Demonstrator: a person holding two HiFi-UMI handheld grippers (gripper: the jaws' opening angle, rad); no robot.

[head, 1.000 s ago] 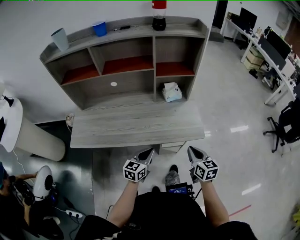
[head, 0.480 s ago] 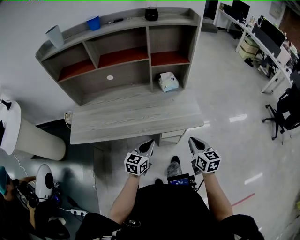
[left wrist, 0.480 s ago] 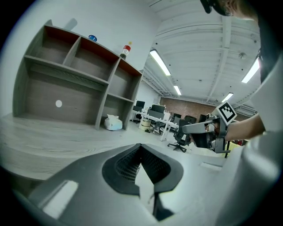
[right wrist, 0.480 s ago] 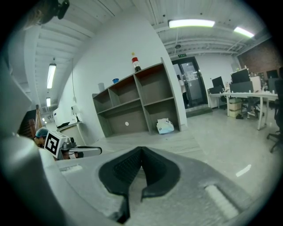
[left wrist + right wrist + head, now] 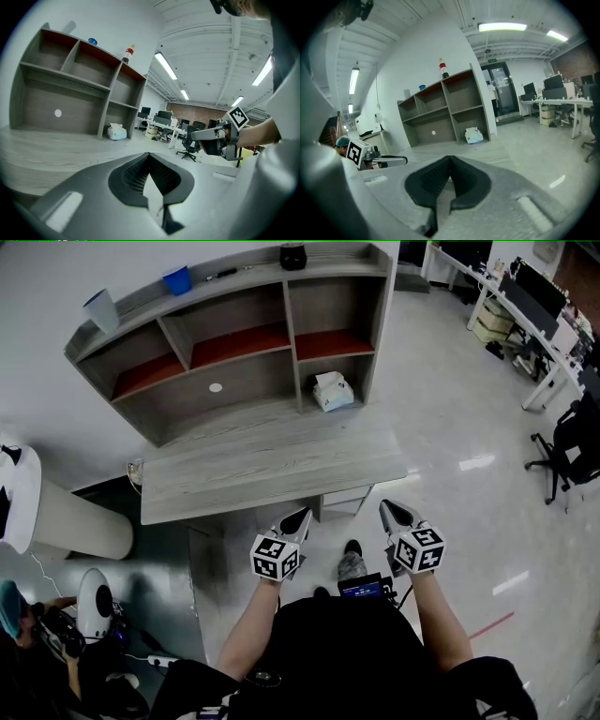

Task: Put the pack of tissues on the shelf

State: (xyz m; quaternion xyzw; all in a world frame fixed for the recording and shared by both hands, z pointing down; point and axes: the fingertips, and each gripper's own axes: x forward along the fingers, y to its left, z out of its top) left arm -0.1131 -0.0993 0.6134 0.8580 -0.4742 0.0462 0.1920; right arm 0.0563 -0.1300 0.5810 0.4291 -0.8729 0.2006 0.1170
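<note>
My left gripper (image 5: 298, 517) and right gripper (image 5: 392, 513) are pressed together, empty. The tissue pack (image 5: 333, 392) seems to sit in the shelf's (image 5: 246, 341) lower-right bay, so I'd stay clear of the counter (image 5: 262, 465).

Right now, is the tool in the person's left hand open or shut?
Shut. In the left gripper view, the left tool has its two dark jaws pressed together at the tip, with nothing held between them.

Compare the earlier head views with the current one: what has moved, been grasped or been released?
Nothing was grasped or released. Only the framing shifted: the grey wooden shelf unit now sits higher and further left in the head view. The white pack of tissues stays in the lower right compartment, and the left gripper and right gripper stay shut and empty before the grey desk.
</note>
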